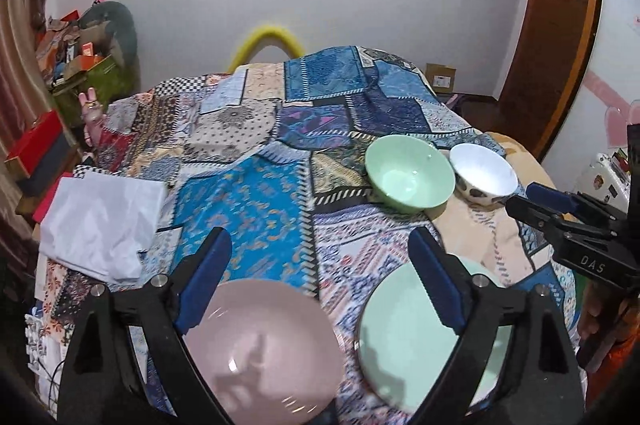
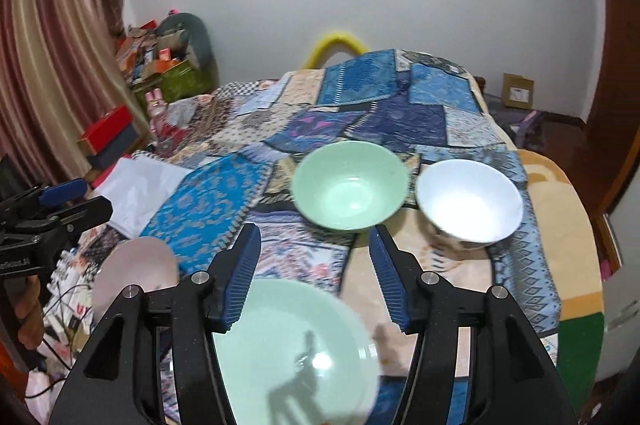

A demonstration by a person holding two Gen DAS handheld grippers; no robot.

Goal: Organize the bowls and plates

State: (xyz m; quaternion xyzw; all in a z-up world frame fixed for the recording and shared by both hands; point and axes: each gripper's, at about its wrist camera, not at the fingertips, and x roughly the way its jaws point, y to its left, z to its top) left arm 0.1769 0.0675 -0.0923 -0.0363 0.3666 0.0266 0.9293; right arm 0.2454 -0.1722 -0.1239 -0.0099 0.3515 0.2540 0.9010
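A pink plate (image 1: 260,349) lies on the patchwork bedspread (image 1: 248,201) under my open left gripper (image 1: 320,241). A pale green plate (image 1: 404,341) lies to its right, below my open right gripper (image 2: 316,237), and shows large in the right wrist view (image 2: 296,353). Further off stand a green bowl (image 1: 408,173) and a white bowl with dark spots (image 1: 482,177), side by side, seen also in the right wrist view as the green bowl (image 2: 350,185) and the white bowl (image 2: 470,205). Both grippers are empty. The pink plate shows at the left (image 2: 134,269).
A white folded cloth (image 1: 100,221) lies at the left of the bed. Red boxes (image 1: 36,141) and cluttered cartons (image 1: 84,53) stand at the far left. A wooden door (image 1: 556,25) is at the right. A cardboard box (image 2: 518,91) sits by the far wall.
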